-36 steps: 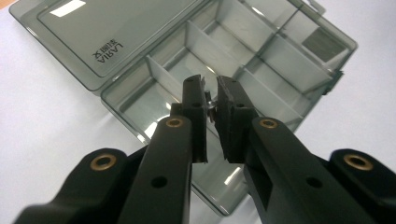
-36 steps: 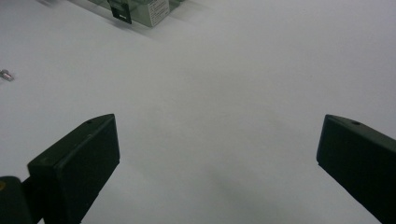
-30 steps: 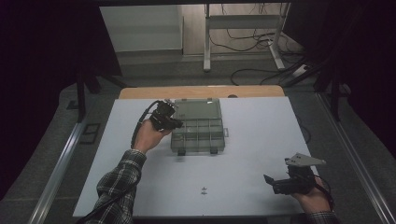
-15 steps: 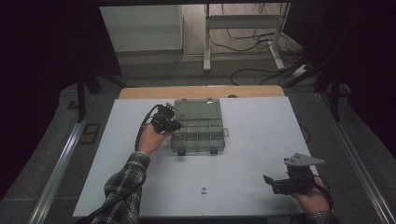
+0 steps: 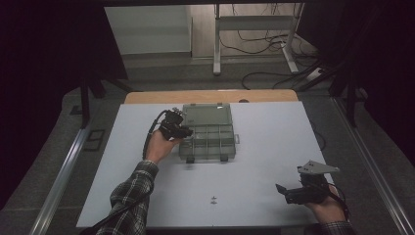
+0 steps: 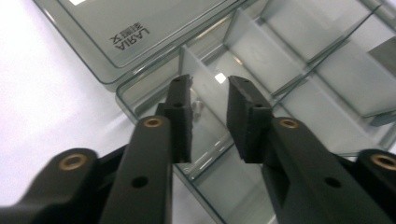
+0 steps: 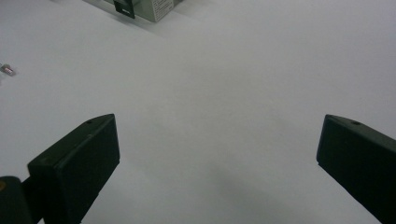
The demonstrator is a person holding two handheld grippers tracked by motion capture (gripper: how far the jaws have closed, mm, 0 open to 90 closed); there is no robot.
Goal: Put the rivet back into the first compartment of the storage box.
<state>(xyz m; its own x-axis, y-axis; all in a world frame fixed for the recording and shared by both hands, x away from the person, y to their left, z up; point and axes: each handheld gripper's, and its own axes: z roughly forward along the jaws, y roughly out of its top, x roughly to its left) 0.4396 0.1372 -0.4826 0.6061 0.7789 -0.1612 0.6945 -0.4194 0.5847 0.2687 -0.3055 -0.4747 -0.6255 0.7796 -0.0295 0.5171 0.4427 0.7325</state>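
Table (image 5: 254, 161), white-topped, takes up the middle of the high view, and on its upper centre I see a clear smoke-grey compartment box (image 5: 215, 142) lying open, its lid (image 5: 208, 114) folded flat toward the top of the frame. My left gripper (image 5: 188, 132) sits over the left edge of that box, held by a hand (image 5: 159, 147) whose plaid sleeve (image 5: 129, 196) comes up from the lower left.

In the left gripper view the two black jaws stand a narrow gap apart with nothing between them, so I call the left gripper (image 6: 210, 116) slightly parted and holding nothing. Its fingertips (image 6: 181, 95) hover above a corner compartment of the box (image 6: 280, 93), with a thin divider wall (image 6: 201, 79) showing through the gap. A small pale item (image 6: 198, 107) lies on the compartment floor just beyond the tips; I cannot tell what it is. The lid (image 6: 140, 32) fills the upper left there and carries moulded lettering reading LARIA.

My right gripper (image 5: 284, 193) rests low at the lower right of the high view, well apart from the box, with its grey three-cornered plate (image 5: 318, 169) on top. In the right gripper view its jaws are spread wide, empty, above bare white tabletop (image 7: 224, 93). At the top left of that view I see a corner of the box with a dark latch (image 7: 124, 8), and at the far left edge a tiny metallic piece (image 7: 7, 69) lies on the table. Two small specks (image 5: 213, 199) lie on the table at lower centre of the high view.
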